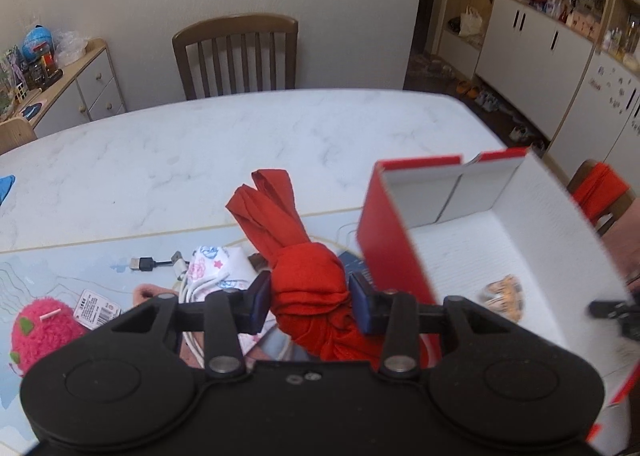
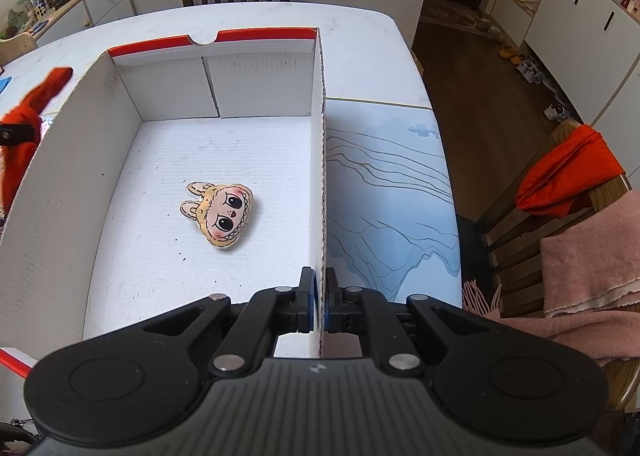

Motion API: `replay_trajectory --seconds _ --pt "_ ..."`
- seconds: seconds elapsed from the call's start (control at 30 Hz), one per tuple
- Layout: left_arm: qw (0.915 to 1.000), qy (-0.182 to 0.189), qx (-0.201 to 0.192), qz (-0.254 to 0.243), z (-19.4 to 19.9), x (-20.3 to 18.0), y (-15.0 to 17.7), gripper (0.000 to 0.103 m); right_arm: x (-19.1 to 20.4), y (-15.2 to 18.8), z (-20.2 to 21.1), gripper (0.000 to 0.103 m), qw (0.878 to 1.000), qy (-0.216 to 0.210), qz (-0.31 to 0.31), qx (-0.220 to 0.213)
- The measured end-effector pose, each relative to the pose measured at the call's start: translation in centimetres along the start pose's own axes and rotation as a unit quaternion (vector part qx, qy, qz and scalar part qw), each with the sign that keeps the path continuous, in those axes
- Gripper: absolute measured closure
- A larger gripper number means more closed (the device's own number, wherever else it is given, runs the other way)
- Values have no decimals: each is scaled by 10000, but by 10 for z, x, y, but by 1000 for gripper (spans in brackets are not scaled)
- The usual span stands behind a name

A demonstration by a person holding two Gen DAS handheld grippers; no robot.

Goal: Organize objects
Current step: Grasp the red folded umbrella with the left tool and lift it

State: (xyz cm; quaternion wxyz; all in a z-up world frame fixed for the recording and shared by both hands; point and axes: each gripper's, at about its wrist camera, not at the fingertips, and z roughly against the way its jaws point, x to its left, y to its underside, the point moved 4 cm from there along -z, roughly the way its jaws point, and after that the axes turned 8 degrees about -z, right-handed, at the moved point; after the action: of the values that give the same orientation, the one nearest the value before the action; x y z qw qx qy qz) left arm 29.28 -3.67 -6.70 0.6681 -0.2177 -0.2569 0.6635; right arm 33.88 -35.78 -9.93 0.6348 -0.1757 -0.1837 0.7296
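Jaws: left gripper (image 1: 310, 298) pinching knotted red cloth (image 1: 308, 288) beside box (image 2: 100, 160); right gripper (image 2: 319, 306) clamping box wall. Packed: cartoon-face plush (image 2: 220, 214). Awaiting: pink plush (image 1: 40, 326), cables (image 1: 160, 262), printed pouch (image 1: 212, 266).

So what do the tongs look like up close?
Both tongs, left and right, are matte black plastic. Each has a wide body with two round discs, angled link arms joined by silver pins, and dark blue pads on the fingertips. No cables or sleeves show.
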Motion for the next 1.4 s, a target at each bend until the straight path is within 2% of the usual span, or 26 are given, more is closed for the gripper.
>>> replay_trajectory --seconds 0.1,0.33,0.47,0.57,0.63,0.8,0.87,0.97,1.03,1.13,1.23,1.4 --pt "9997 205 -155 30 16 -9 -7 64 0 0 0 99 10000 -3 16 -2" --pt "9961 569 -536 -405 47 -47 -30 67 1 0 0 99 10000 -5 46 9" --pt "9919 771 -617 -794 47 -76 -38 68 1 0 0 99 10000 -38 56 7" --pt "9911 715 -485 -1013 31 -91 -37 69 0 -1 -1 99 10000 -54 46 15" --pt "9925 616 -445 -954 24 -87 -35 69 -1 -1 -1 99 10000 -72 22 23" --pt "9988 136 -207 -429 11 -40 -28 68 -2 -1 -1 99 9999 -133 2 37" --pt "9995 44 -22 -309 1 -23 -23 64 -2 -1 -2 99 9999 -136 -1 41" --pt "9987 -62 266 -427 -17 -15 -9 55 -2 -1 -2 99 9999 -139 5 53" --pt "9975 -19 421 -559 -28 -14 2 38 -2 -1 -3 99 9999 -145 8 70" --pt "9951 60 560 -815 -39 -16 17 25 -3 0 -5 99 9998 -147 -7 109" --pt "9936 376 689 -811 -48 -14 30 24 -3 2 -7 99 9998 -140 -5 158" --pt "9926 886 727 -401 -57 -7 37 25 -3 2 -8 99 9998 -134 -3 161"
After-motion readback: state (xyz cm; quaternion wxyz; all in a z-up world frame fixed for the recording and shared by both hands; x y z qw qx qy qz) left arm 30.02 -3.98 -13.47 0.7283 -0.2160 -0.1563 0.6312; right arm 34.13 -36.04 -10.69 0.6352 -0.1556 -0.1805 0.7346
